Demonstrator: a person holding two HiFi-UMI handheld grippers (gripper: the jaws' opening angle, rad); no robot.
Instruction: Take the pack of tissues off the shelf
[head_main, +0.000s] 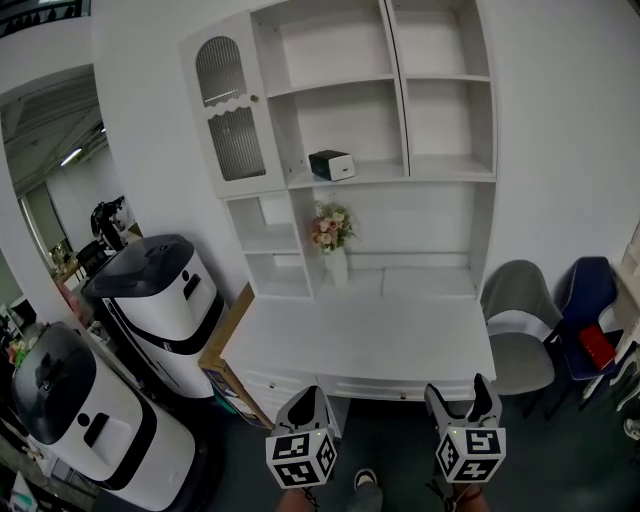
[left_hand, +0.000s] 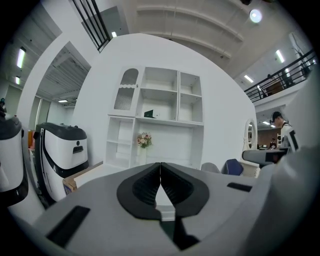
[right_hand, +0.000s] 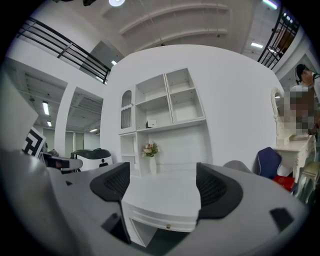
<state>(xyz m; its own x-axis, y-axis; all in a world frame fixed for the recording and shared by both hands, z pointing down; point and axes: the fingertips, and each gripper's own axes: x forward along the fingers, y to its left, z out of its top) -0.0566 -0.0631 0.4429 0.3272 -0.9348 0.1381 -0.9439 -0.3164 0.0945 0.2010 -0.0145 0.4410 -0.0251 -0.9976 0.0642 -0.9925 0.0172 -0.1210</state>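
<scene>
The pack of tissues (head_main: 332, 164), a small box with a dark top and white side, sits on the middle shelf of the white shelf unit (head_main: 400, 110). It shows small and far off in the left gripper view (left_hand: 150, 114) and the right gripper view (right_hand: 150, 124). My left gripper (head_main: 310, 398) hangs in front of the desk's near edge, its jaws shut together with nothing between them. My right gripper (head_main: 460, 392) is level with it to the right, jaws wide apart and empty. Both are well short of the shelf.
A white desk (head_main: 360, 335) with drawers stands under the shelves, a vase of flowers (head_main: 331, 237) at its back. Two white and black machines (head_main: 160, 295) and a cardboard box (head_main: 225, 365) stand to the left. Grey (head_main: 515, 320) and blue chairs (head_main: 590, 300) are to the right.
</scene>
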